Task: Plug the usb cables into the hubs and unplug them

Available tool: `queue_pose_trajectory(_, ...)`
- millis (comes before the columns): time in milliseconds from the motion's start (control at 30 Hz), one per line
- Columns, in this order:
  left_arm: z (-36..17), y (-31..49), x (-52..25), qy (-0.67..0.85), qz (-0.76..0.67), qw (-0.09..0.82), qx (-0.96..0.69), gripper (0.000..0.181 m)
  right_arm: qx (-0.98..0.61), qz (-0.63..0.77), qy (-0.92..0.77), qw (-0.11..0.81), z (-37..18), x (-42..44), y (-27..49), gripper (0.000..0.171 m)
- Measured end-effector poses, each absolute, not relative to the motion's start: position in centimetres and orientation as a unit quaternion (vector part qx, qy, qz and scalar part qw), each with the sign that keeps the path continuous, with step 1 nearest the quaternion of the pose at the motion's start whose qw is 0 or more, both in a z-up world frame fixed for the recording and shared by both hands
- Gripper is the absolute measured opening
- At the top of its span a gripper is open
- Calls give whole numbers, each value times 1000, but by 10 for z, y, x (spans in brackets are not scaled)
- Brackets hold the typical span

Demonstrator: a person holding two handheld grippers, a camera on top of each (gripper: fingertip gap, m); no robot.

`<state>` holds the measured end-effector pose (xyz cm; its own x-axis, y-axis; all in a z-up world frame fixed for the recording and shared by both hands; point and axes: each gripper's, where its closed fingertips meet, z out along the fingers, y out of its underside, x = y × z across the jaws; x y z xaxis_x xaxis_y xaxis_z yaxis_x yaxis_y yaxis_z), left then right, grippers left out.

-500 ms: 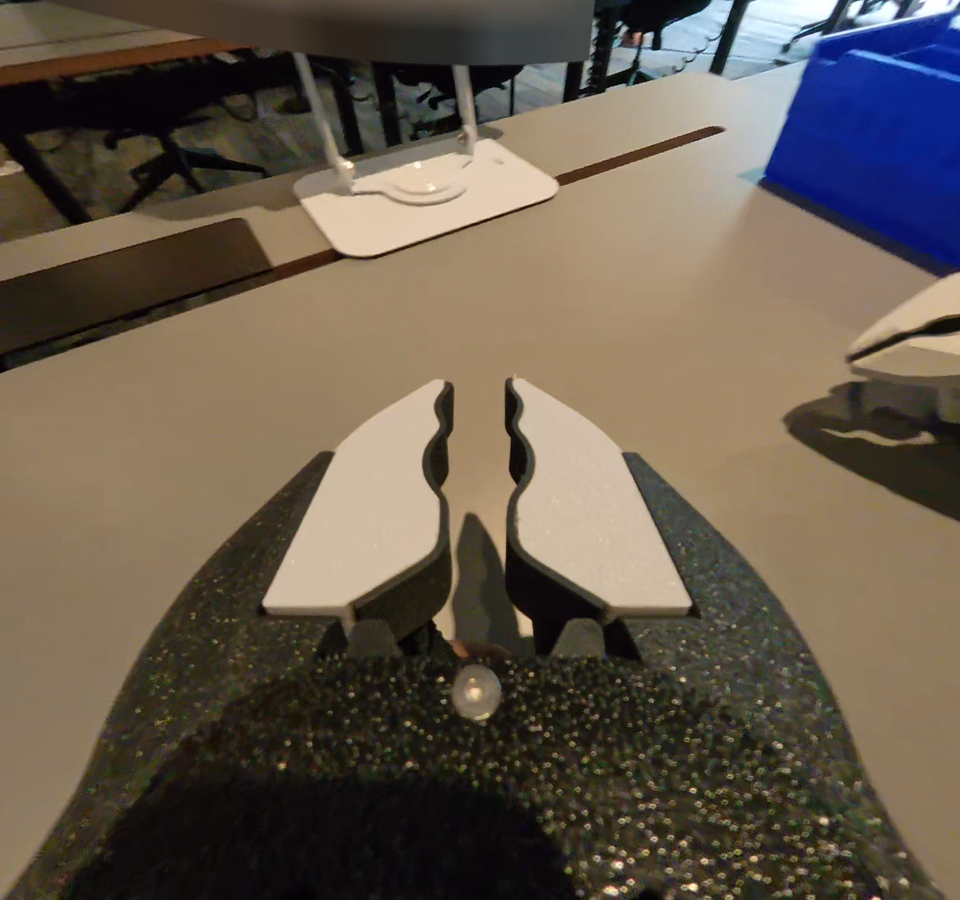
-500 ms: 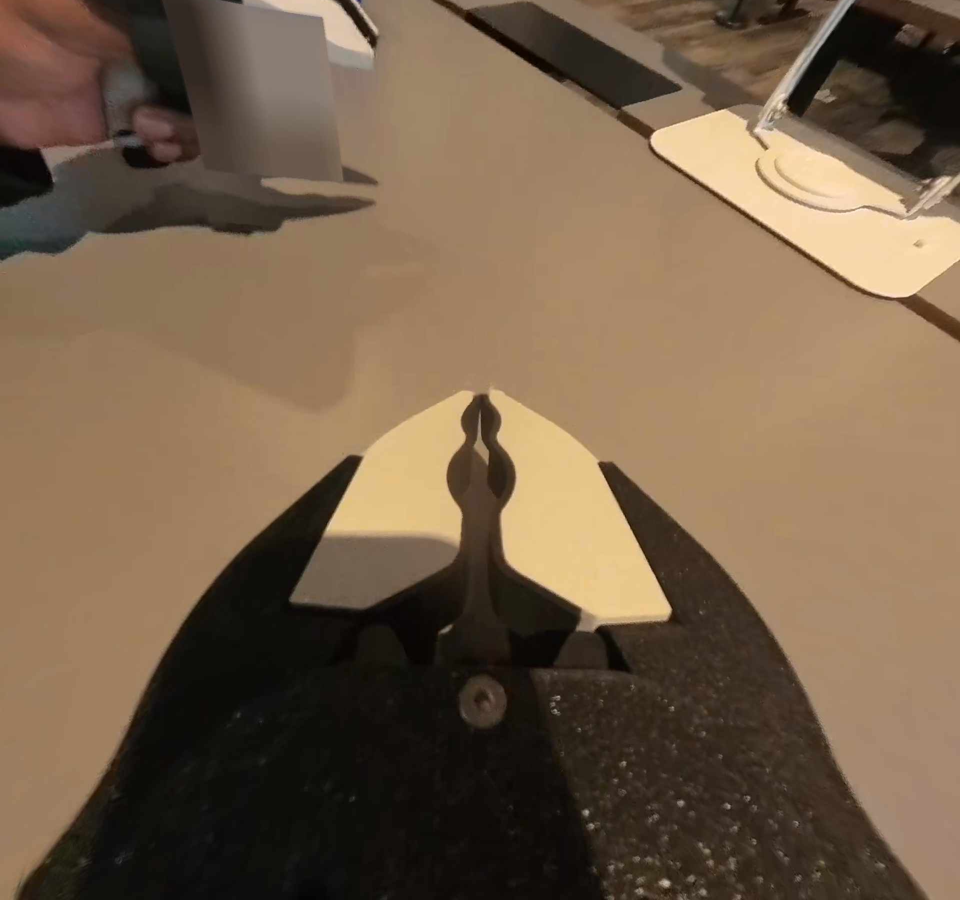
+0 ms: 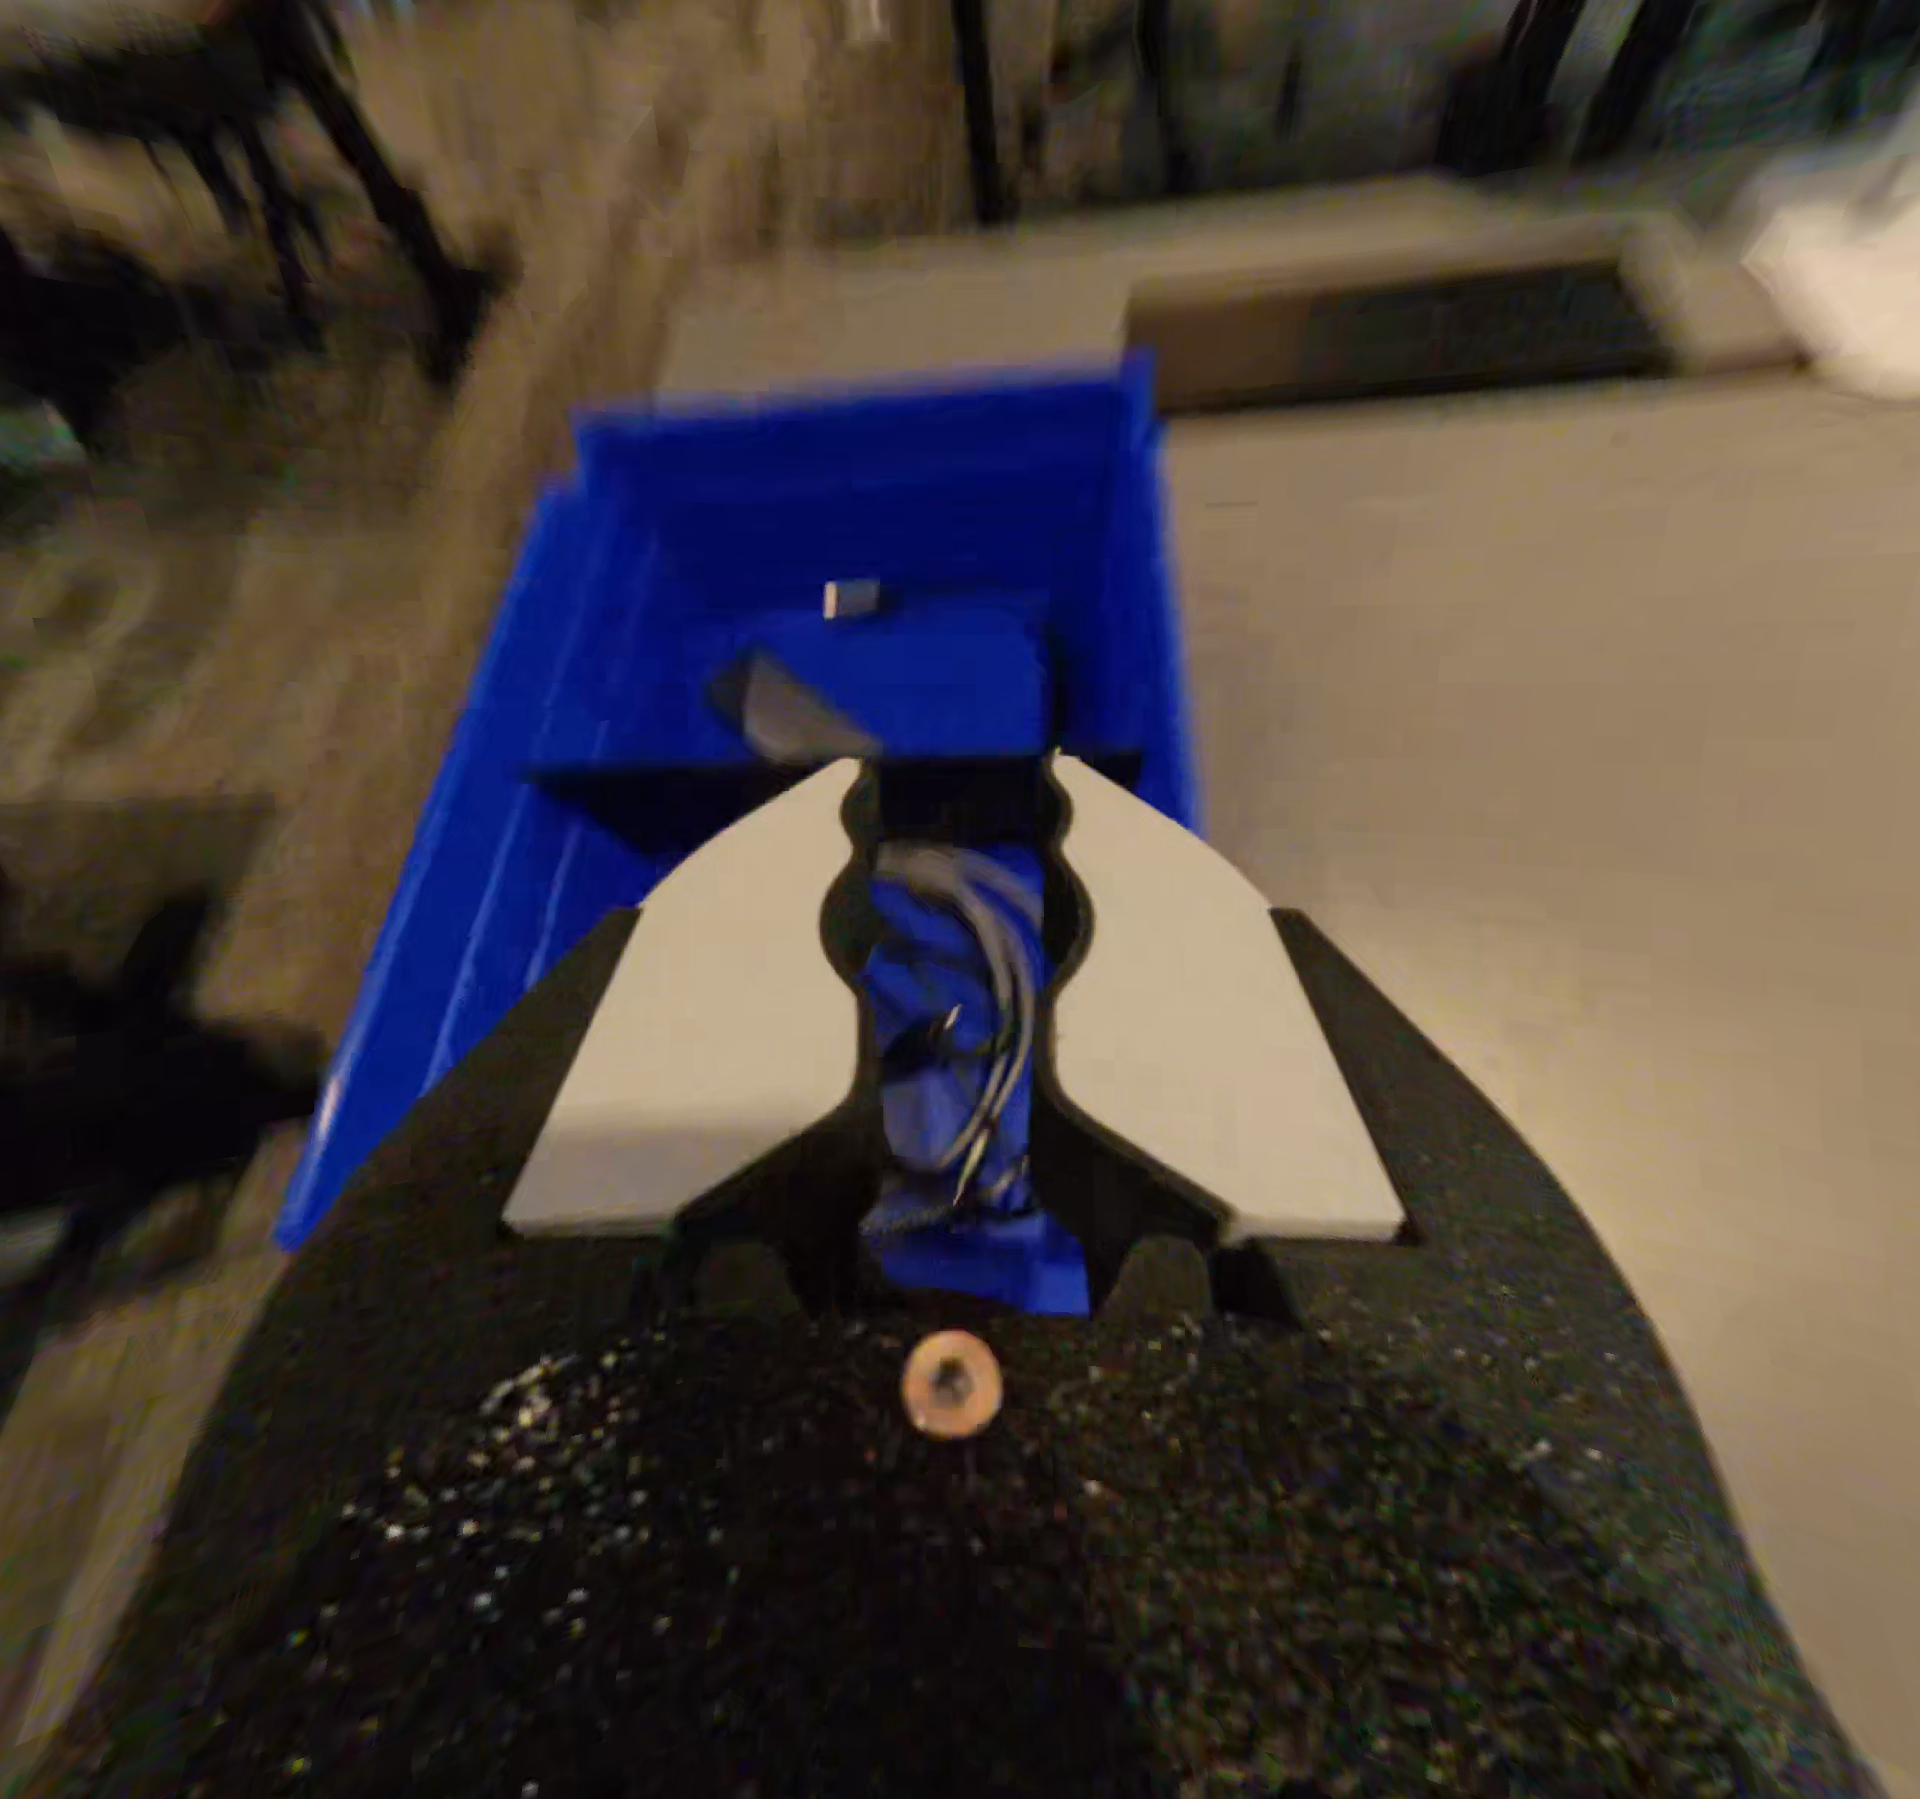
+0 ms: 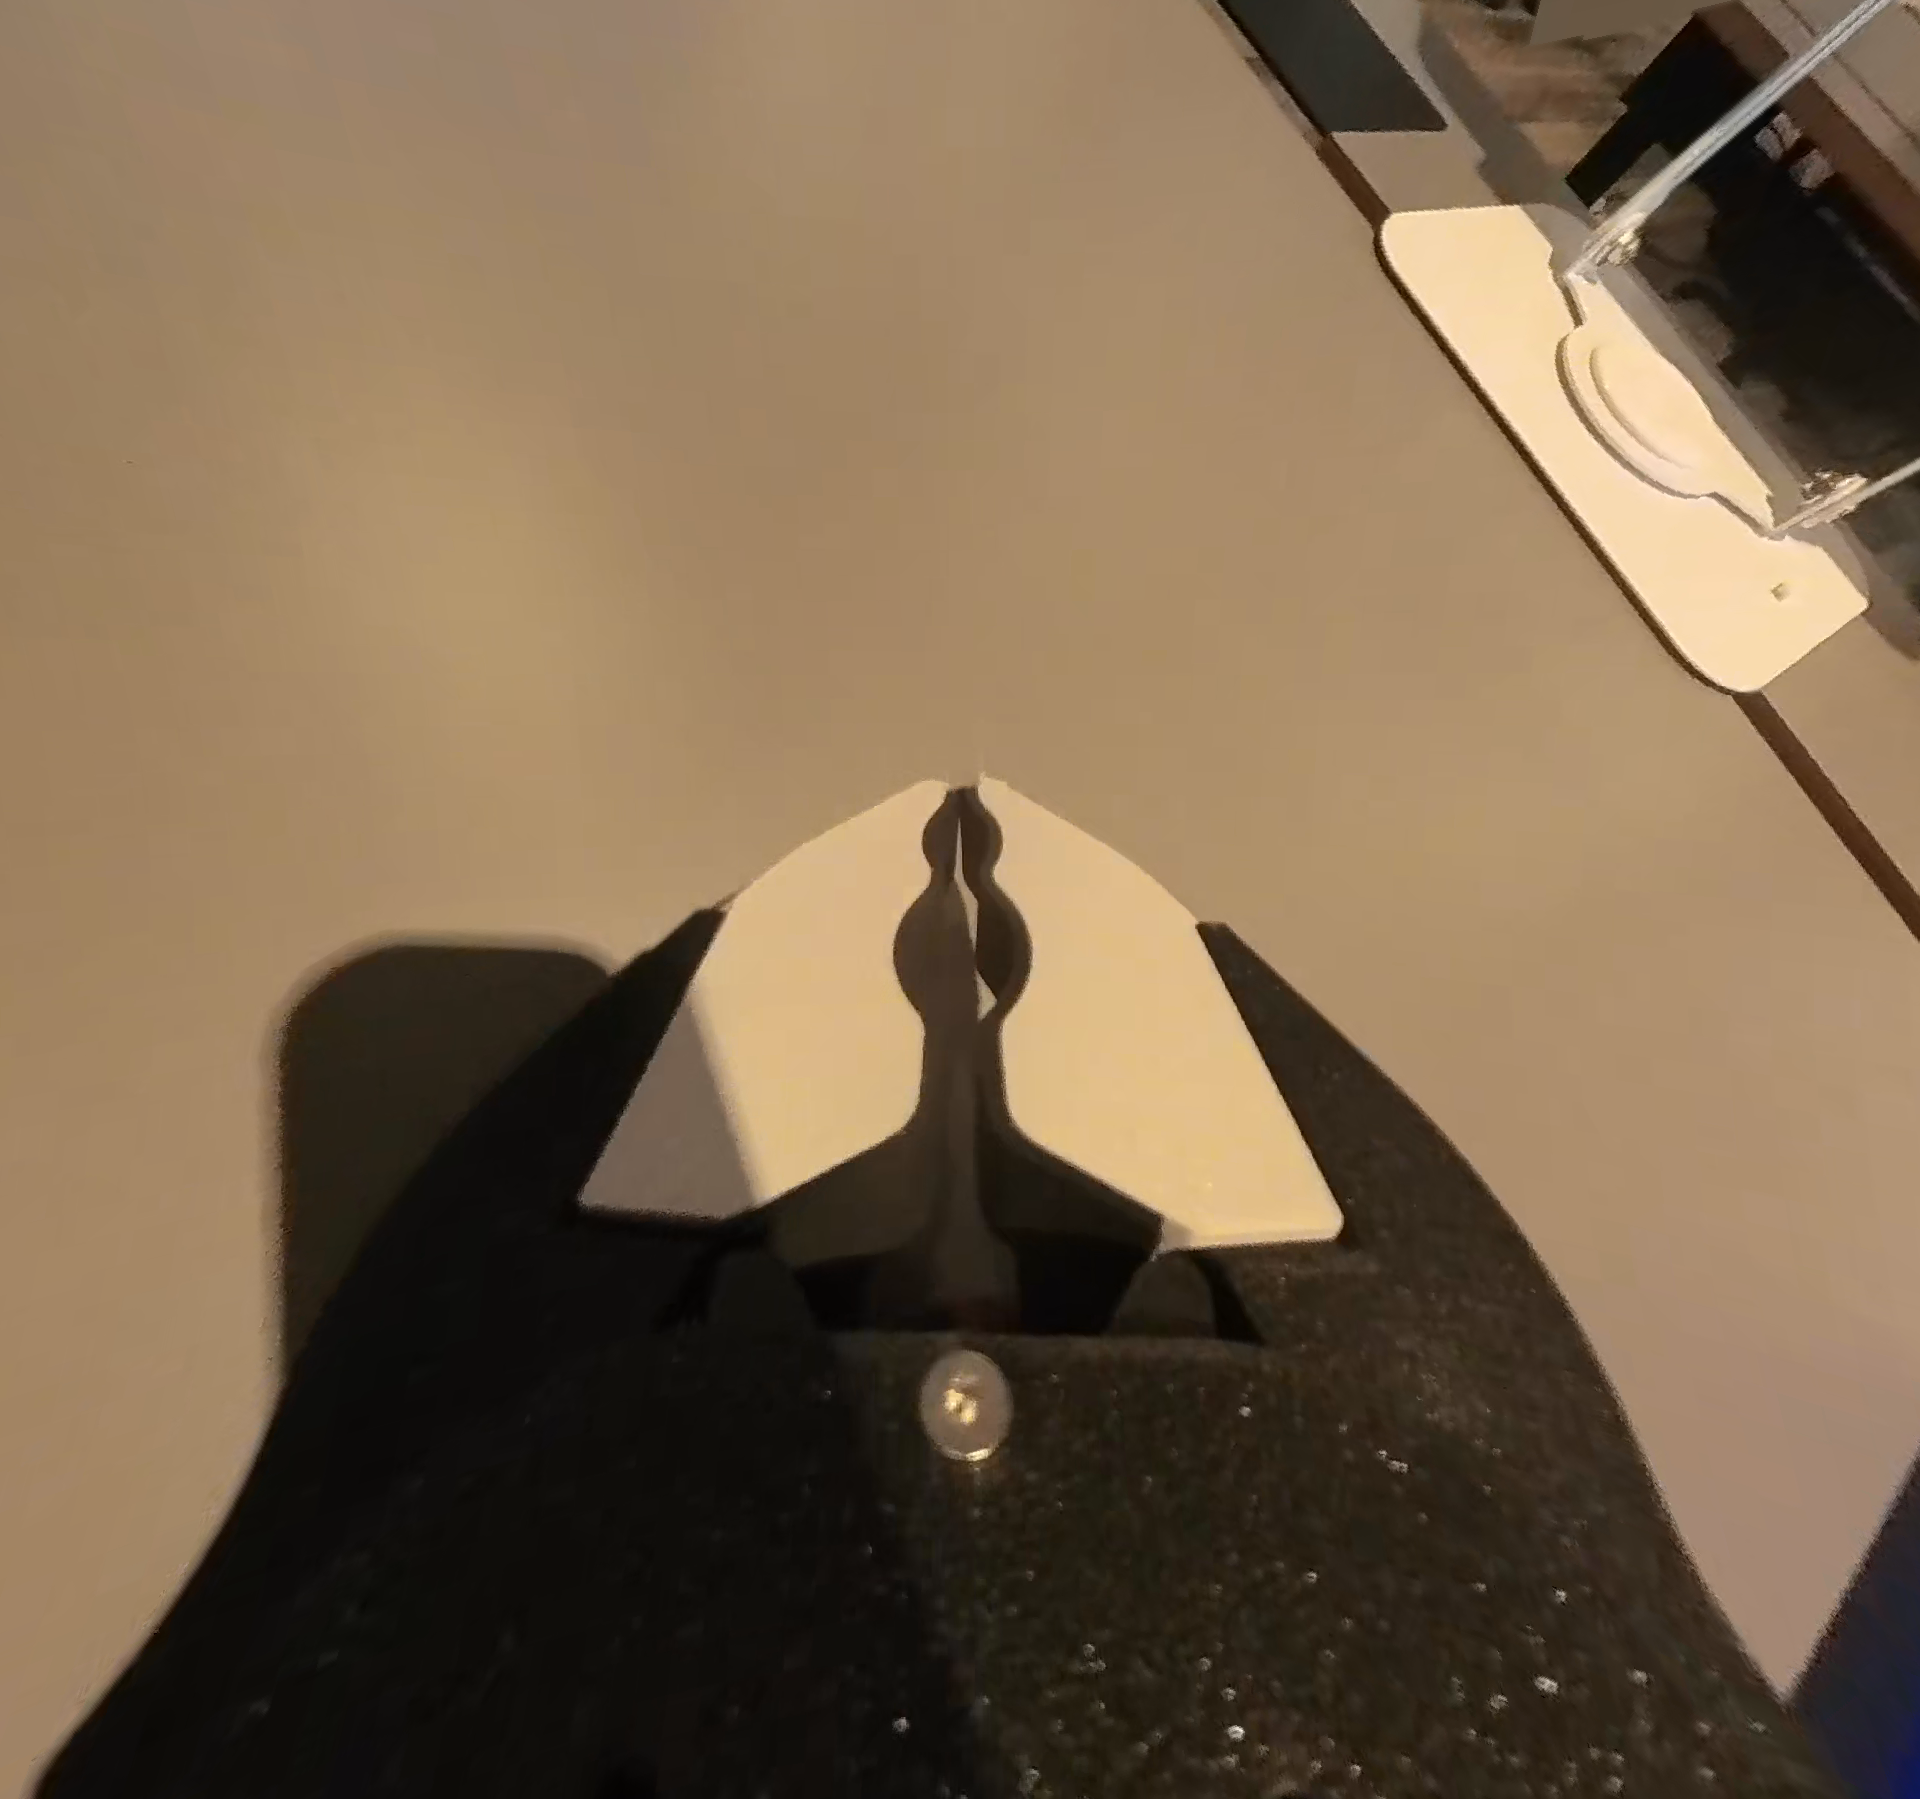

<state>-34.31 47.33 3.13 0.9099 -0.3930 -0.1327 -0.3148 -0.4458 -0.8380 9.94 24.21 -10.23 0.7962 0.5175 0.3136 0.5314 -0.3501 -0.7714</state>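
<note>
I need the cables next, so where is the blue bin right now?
In the left wrist view, the blue bin sits straight ahead under the left hand-held gripper, at the table's left edge, with cables inside.

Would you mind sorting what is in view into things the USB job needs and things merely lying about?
Job:
- blue bin
- cables inside it
- left gripper, open
- right gripper, shut, empty

Lying about:
- white stand base
- grey table

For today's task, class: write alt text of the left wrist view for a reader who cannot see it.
The left gripper, open and empty, hangs above a blue bin on a grey table. Thin cables lie in the bin, seen between the gripper's fingers. The picture is blurred; the dark background is unclear.
</note>
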Motion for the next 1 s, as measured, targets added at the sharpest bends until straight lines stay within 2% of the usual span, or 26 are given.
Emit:
queue_pose_trajectory(133, -70, 480, -380, 245, -6, 218, -945, 37, -819, -13, -319, 477, -101, 100, 241, 0)
queue_pose_trajectory(200, -91, 475, -389, 268, 17, 174, -947, 43, -817, -11, -319, 481, -100, 99, 240, 0)
queue_pose_trajectory(700, -113, 462, -377, 298, 4, 139, -944, 29, -819, -29, -331, 468, -105, 98, 241, 0)
queue_pose_trajectory(800, -118, 463, -378, 294, 0, 138, -946, 10, -817, -36, -339, 465, -106, 97, 240, 0)
queue_pose_trajectory(1000, -99, 478, -379, 264, -6, 209, -942, 3, -816, -45, -348, 460, -108, 96, 240, 0)
